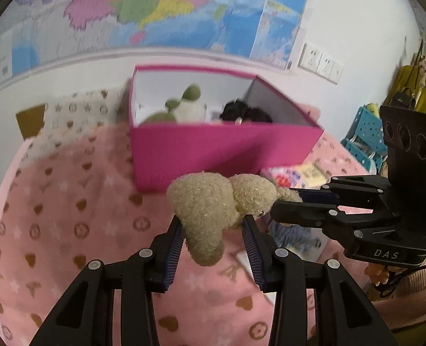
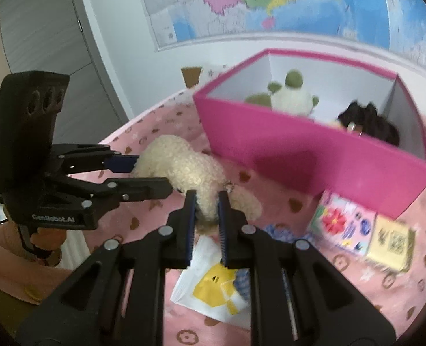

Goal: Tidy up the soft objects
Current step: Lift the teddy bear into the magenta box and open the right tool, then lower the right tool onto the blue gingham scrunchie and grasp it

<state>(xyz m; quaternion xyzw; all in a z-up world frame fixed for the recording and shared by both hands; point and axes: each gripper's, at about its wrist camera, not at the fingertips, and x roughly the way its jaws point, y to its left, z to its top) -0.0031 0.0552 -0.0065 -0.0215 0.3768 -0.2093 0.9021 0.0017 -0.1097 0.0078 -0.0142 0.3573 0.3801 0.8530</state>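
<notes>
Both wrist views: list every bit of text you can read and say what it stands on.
"DAS": right gripper body, in the left wrist view.
"GenRobot.AI": left gripper body, in the right wrist view.
Wall map: print too blurred to read.
Pink box: faint front lettering, unreadable.
Yellow packet: a QR-like square, text unreadable.
Flower card: print unreadable.

Black grippers (image 1: 213, 222), blue-padded fingers (image 2: 190, 225)

The box (image 1: 213, 147) stood on the bed (image 1: 68, 216) before the wall map (image 1: 155, 8) — two plush toys (image 1: 184, 103) inside, the teddy (image 1: 210, 210) in front.
</notes>
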